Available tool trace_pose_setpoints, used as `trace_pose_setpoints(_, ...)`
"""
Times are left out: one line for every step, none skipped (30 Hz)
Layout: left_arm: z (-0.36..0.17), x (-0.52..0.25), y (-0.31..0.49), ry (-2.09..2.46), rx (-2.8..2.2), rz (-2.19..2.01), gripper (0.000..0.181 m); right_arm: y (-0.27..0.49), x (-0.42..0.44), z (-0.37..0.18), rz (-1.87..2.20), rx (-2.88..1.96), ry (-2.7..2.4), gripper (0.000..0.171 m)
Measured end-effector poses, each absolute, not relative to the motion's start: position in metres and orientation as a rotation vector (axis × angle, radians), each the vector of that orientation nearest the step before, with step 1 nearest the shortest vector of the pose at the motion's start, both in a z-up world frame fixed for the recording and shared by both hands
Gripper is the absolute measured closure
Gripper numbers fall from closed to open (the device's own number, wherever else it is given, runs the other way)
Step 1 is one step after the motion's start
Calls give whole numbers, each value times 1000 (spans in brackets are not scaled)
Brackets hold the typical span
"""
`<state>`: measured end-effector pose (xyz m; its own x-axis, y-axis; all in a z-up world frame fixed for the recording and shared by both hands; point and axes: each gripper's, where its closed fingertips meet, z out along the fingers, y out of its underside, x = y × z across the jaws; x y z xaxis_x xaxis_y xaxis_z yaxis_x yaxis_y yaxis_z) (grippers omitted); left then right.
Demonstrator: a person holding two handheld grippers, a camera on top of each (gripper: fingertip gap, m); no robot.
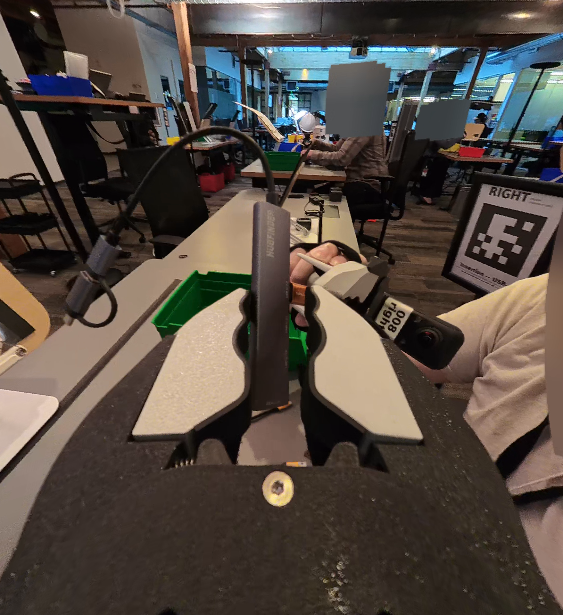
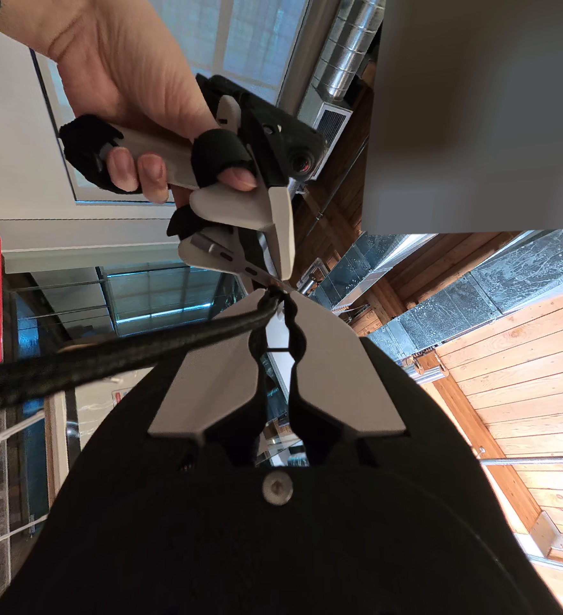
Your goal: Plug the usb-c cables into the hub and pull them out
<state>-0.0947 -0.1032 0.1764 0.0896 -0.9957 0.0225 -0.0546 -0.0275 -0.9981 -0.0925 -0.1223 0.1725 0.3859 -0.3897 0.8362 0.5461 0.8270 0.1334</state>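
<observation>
Hub's own cable: it arcs off the far end and hangs over the table's left edge, free in the air.
Green bin: sits on the table under the hub.
Your left gripper: clenched on the hub, held upright above the table.
Your right gripper: tips pinched on a black cable at its plug, touching the hub's side; whether it is seated, you cannot tell.

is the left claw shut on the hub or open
Shut on it: the left claw has both fingers pressed against the sides of the dark hub, which stands on edge between them.
</observation>
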Motion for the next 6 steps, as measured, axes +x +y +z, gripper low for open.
trace_pose_setpoints(175,-95,-105,1187,-1312,-1157,149,-123,-93,172,-594,-171,-1020,163)
trace_pose_setpoints(175,-96,-107,1194,-1313,-1191,148,-123,-93,171,-589,-170,-1027,163)
trace_pose_setpoints(175,-97,-108,1194,-1316,-1236,148,-123,-93,171,-589,-169,-1034,163)
trace_pose_setpoints(175,-98,-109,1192,-1323,-1287,148,-123,-93,170,-589,-168,-1042,163)
trace_pose_setpoints(174,-99,-110,1194,-1331,-1334,149,-123,-94,169,-585,-166,-1050,163)
trace_pose_setpoints(173,-100,-109,1198,-1337,-1369,152,-124,-94,168,-583,-163,-1057,163)
